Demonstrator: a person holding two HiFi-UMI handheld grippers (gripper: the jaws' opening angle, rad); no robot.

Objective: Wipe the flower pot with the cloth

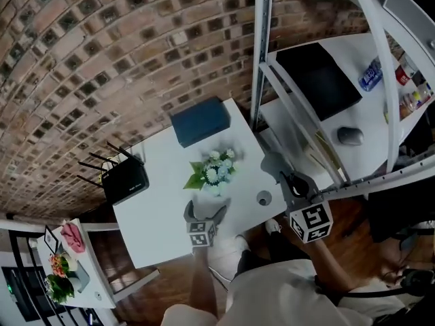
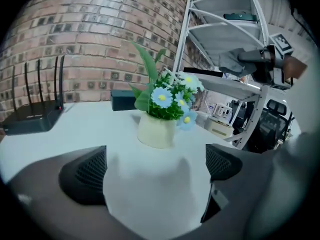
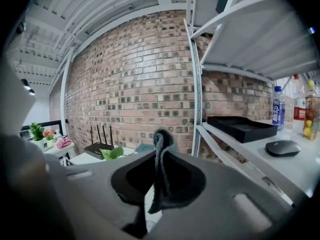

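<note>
A cream flower pot (image 1: 215, 187) with blue and white flowers (image 1: 217, 168) stands near the front of the white table (image 1: 156, 209). My left gripper (image 1: 204, 213) sits just in front of it, open, with nothing between its fingers. In the left gripper view the pot (image 2: 156, 131) is straight ahead, a little beyond the left gripper (image 2: 156, 169). My right gripper (image 1: 293, 182) hovers off the table's right edge, shut on a grey cloth (image 1: 275, 163). The right gripper view shows the cloth (image 3: 160, 169) pinched upright in the right gripper (image 3: 159, 176).
A black router (image 1: 124, 178) and a dark blue box (image 1: 200, 121) sit at the table's back. A white shelf rack (image 1: 262, 60) stands to the right, holding a black tray (image 1: 319, 77), a mouse (image 1: 350, 136) and a bottle (image 1: 370, 73). A cable hole (image 1: 264, 197) lies near the table's right front corner.
</note>
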